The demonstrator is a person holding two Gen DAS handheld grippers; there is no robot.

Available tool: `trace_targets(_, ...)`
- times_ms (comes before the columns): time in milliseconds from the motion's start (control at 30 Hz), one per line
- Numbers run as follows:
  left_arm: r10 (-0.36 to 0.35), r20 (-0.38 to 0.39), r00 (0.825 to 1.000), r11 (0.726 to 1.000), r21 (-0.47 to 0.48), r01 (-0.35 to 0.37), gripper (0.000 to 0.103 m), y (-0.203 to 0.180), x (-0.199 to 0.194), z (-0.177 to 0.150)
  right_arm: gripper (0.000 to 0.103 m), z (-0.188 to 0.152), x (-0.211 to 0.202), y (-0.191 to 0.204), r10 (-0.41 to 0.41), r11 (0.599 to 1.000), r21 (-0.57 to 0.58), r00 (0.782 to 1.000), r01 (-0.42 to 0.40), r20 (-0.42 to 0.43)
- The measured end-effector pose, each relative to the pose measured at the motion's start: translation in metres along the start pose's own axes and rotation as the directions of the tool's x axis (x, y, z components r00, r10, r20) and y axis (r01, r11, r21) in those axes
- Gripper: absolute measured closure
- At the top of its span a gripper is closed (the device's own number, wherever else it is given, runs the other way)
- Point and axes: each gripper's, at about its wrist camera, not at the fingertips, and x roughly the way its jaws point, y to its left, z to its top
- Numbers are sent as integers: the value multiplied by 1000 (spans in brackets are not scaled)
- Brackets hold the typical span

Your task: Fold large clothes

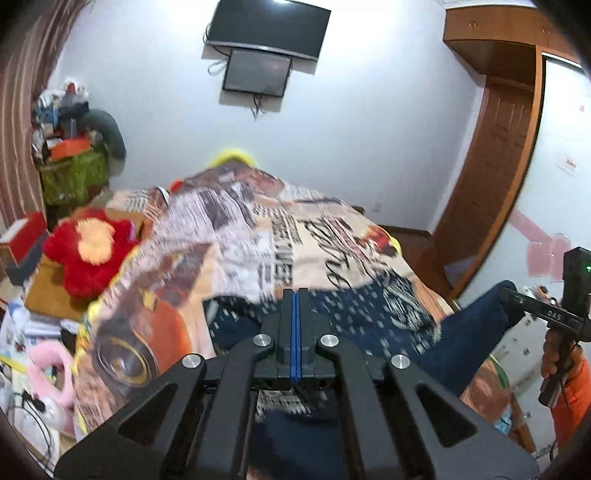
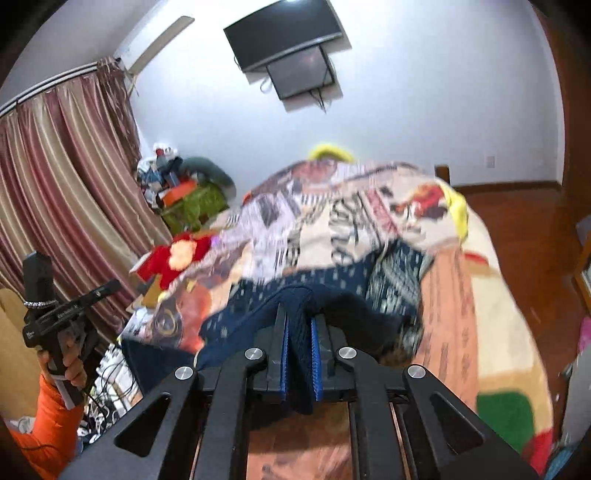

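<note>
navy knitted garment (image 2: 295,302) is pinched by both grippers' fingers (image 2: 282,343) above the bed (image 2: 491,314); raise evenly, keeping its edge taut.

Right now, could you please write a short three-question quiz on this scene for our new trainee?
1. True or false: the right gripper is shut on the navy garment.
2. What hangs on the wall above the bed? A) a mirror B) dark screens C) a clock
3. What colour is the plush toy beside the bed?

Key: 1 true. 2 B, the dark screens. 3 red.
</note>
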Motion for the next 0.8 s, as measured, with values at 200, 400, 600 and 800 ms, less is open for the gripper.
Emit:
trace_targets(200,6,-168,986,999,33,0,103,1,43,-13,97,23,35,-9,-25,1000,-13,999,24,-25)
trace_targets(400,44,-405,913,999,13,-43,72,11,75,-86,97,12,48,-24,-34,999,12,998,35,-56)
trace_targets(600,11,-553,833,975,-179,-132,31,34,73,-149,97,-7,40,-37,-47,998,35,995,50,-84)
trace_targets(800,-163,-620,767,901,-410,-140,31,44,60,-204,97,-28,28,-41,-54,997,47,994,59,-98)
